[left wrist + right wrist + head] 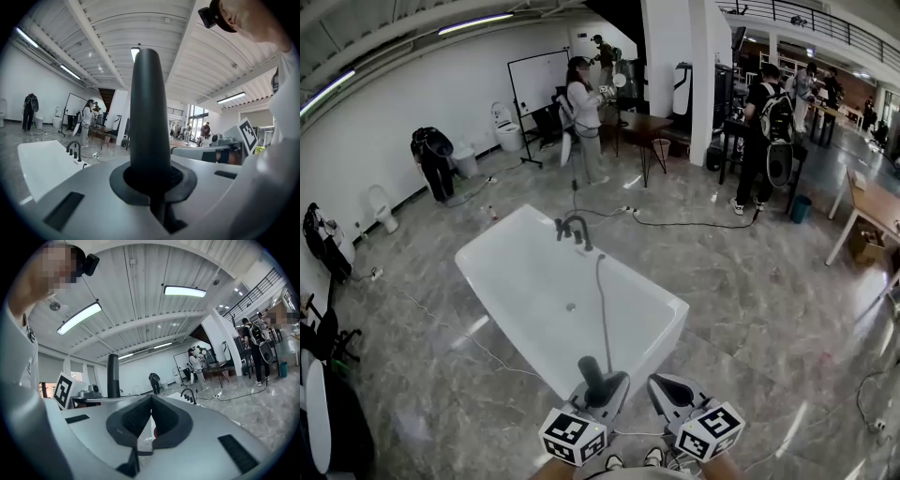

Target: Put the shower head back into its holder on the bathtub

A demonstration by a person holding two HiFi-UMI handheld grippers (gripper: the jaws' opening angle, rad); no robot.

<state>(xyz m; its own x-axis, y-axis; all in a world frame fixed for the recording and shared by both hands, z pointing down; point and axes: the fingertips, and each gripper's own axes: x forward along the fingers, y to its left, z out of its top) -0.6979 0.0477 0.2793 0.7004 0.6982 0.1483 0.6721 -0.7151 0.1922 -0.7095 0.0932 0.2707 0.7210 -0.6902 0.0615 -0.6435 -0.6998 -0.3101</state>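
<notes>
The white bathtub (492,251) stood just ahead of both grippers, its faucet (573,230) at the far end. The left gripper (606,385) was clamped on the dark shower head (149,112), which stood upright between its jaws. The right gripper (151,417), just beside it, was closed and empty.

Bathtub (492,281): plain white, inside and out.
Faucet (574,228): dark, close to black.
Hose (603,309): grey.
Shower head (149,108): matte black.
Left gripper (598,386): light grey shell, black pads with a fine grid texture.
Right gripper (151,401): the same light grey shell and black textured pads.
Marker cubes (573,437): 2, white faces printed with black square patterns.
Floor (741,281): glossy grey marble pattern with pale veins.
Wall (412,94): white.
Ceiling (108,28): white, ribbed.
Whiteboard (537,82): white with a dark frame.
Toilet (508,127): white.
Cable (694,224): black.
</notes>
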